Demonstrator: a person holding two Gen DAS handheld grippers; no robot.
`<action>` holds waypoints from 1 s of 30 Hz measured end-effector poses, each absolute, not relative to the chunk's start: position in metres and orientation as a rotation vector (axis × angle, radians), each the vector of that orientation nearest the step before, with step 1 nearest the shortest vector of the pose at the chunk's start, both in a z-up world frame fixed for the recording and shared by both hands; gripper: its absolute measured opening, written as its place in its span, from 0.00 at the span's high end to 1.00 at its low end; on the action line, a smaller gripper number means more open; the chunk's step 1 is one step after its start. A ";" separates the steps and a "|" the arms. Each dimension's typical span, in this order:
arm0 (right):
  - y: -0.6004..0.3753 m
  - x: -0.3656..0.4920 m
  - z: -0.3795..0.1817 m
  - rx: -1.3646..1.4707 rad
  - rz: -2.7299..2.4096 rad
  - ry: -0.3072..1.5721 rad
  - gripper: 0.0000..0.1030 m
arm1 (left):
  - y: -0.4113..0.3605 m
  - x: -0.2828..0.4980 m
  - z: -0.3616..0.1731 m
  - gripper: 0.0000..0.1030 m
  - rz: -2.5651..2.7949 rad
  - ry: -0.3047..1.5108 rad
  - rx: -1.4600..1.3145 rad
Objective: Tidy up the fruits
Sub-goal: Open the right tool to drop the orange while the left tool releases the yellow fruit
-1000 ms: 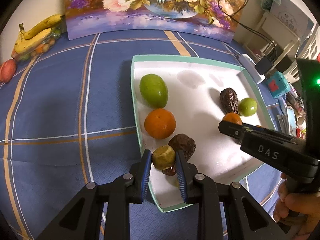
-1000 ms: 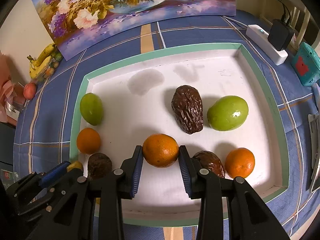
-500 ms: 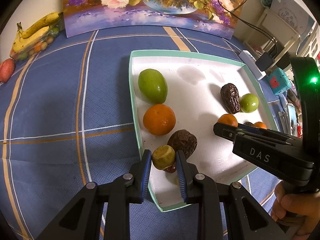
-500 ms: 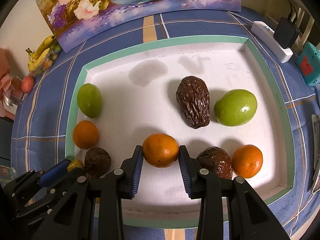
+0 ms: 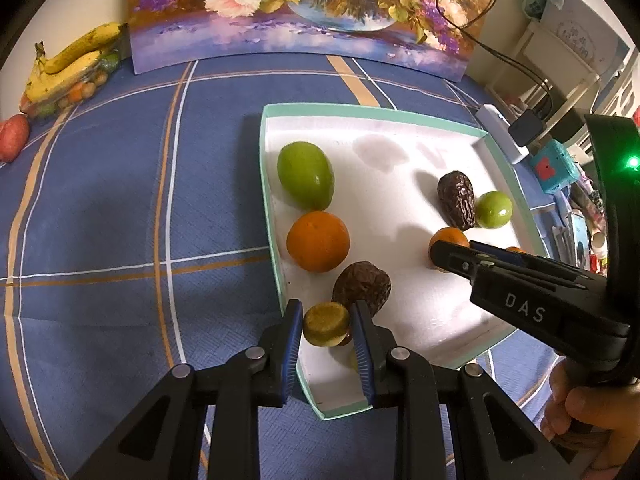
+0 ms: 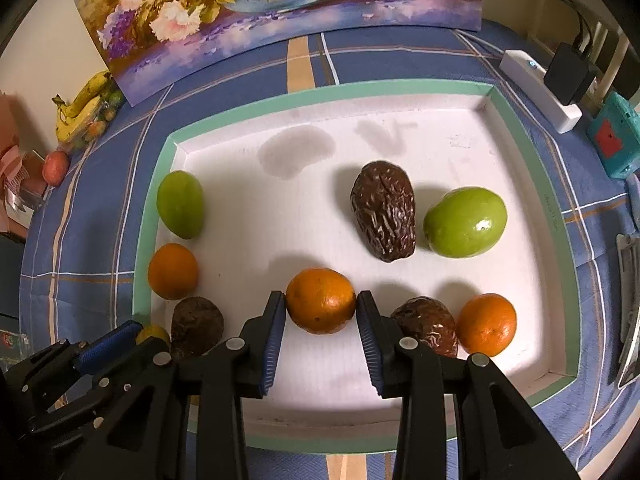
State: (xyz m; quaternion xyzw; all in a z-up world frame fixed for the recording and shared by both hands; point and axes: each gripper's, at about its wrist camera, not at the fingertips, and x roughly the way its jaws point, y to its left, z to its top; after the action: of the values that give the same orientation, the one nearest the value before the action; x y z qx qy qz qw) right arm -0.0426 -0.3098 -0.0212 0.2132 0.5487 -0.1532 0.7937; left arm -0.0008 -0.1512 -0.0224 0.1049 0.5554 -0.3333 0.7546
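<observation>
A white tray with a teal rim lies on the blue checked cloth. My left gripper is shut on a small yellow-green fruit over the tray's near left corner. A dark wrinkled fruit, an orange and a green fruit lie just beyond it along the left wall. My right gripper is shut on an orange at the tray's front middle. To its right lie a dark fruit and another orange. Farther back are a long dark fruit and a large green fruit.
A flower painting stands against the back wall. Bananas and a red fruit lie at the far left. A white power strip and a teal box sit right of the tray. A hand holds the right gripper.
</observation>
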 end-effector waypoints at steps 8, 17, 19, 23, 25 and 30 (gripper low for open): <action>-0.311 -0.050 0.002 0.446 -0.340 1.101 0.63 | -0.140 0.002 -0.008 0.73 -0.736 1.179 0.186; -0.310 -0.048 0.009 0.442 -0.344 1.083 0.63 | -0.109 0.025 -0.006 0.72 -0.566 1.189 0.117; -0.309 -0.047 0.007 0.437 -0.343 1.088 0.59 | -0.099 0.032 -0.009 0.70 -0.513 1.199 0.105; -0.305 -0.045 0.006 0.407 -0.351 1.093 0.34 | -0.084 0.041 -0.011 0.25 -0.413 1.189 0.106; -0.303 -0.044 0.006 0.398 -0.351 1.095 0.33 | -0.076 0.045 -0.010 0.25 -0.388 1.178 0.103; -0.297 -0.041 0.002 0.368 -0.352 1.110 0.20 | -0.069 0.050 -0.011 0.00 -0.330 1.160 0.112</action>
State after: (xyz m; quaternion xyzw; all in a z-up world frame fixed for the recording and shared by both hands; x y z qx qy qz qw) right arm -0.0409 -0.2967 0.0025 0.1729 0.5213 -0.1653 0.8192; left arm 0.0501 -0.0688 -0.0105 0.0526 0.5451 -0.1549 0.8223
